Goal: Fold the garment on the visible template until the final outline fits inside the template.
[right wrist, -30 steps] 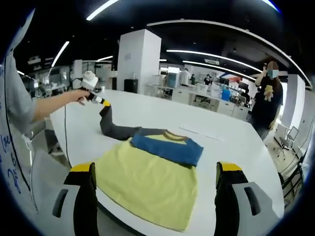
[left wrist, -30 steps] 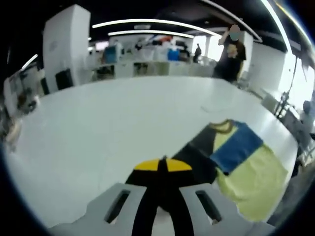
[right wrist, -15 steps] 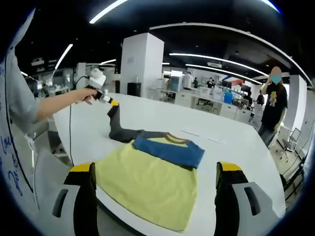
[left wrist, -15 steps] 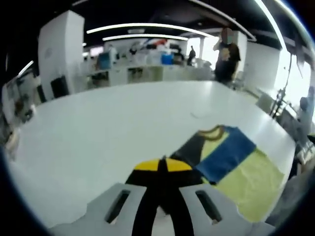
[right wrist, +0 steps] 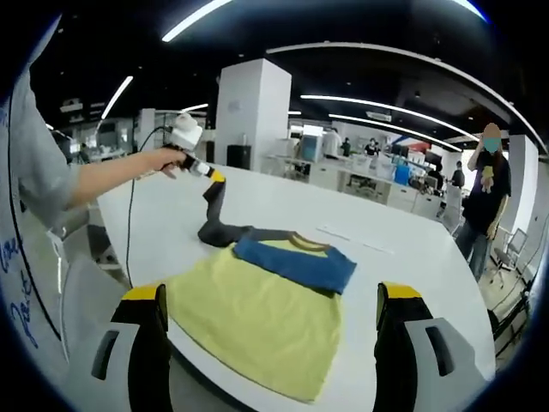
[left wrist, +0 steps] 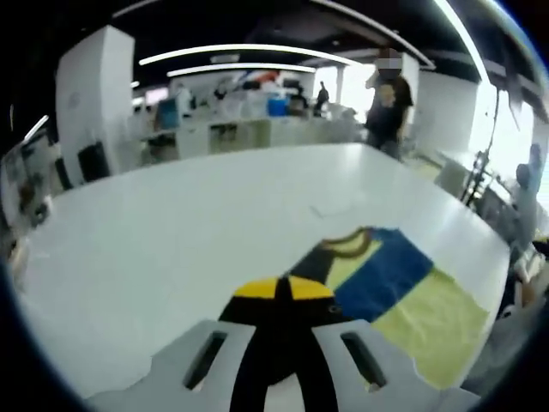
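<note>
A shirt with a yellow body [right wrist: 257,318], a blue sleeve [right wrist: 296,263] folded across its chest and a dark grey sleeve [right wrist: 214,219] lies on the white table [right wrist: 403,249]. My left gripper [right wrist: 206,174] is shut on the end of the dark sleeve and holds it lifted above the table at the shirt's left. In the left gripper view the dark sleeve [left wrist: 287,343] runs out between the shut yellow-tipped jaws toward the shirt [left wrist: 412,309]. My right gripper [right wrist: 270,322] stands open, near the table's front edge, with the yellow body between its fingers' line of sight.
A person's arm [right wrist: 111,176] holds the left gripper. Another person [right wrist: 485,202] stands beyond the table's far right end. A white pillar [right wrist: 253,107] and cluttered desks [right wrist: 360,176] lie behind. A faint mark [right wrist: 352,239] lies on the table past the collar.
My left gripper has carried the dark sleeve up and toward the shirt, so the sleeve now stands steeper. The right gripper has stayed open and still.
</note>
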The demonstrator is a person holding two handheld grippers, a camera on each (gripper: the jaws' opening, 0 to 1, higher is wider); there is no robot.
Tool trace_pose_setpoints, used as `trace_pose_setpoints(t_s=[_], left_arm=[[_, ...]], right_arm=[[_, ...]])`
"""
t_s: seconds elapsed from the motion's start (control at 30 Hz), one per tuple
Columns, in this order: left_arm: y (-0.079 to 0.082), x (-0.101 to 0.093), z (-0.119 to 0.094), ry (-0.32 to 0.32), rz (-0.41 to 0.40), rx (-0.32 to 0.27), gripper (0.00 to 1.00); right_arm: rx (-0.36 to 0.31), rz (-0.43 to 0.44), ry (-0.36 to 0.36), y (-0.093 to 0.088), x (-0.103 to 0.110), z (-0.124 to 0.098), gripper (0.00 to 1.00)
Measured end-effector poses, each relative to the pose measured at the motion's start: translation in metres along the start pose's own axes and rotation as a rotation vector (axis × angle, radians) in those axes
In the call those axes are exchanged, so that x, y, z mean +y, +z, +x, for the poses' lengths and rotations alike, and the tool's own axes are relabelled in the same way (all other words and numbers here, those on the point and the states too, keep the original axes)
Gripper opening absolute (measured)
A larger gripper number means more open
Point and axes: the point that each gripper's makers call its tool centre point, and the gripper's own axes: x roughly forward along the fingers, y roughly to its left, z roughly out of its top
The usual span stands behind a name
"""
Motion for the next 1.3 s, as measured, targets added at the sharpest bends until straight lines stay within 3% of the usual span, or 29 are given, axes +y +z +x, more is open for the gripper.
trace_pose_setpoints(t_s=[0.57,1.3], left_arm=[[0.018,-0.061,0.03,-0.041,0.039,-0.005,0.0],[0.035,-0.12,0.065,-0.094,0.063,-0.015,0.0]], right_arm=[[-0.026,-0.023,0.036,0.001,-0.005,-0.012,1.0],[-0.042,-0.032,0.068,-0.006,-0.006,-0.024,1.0]])
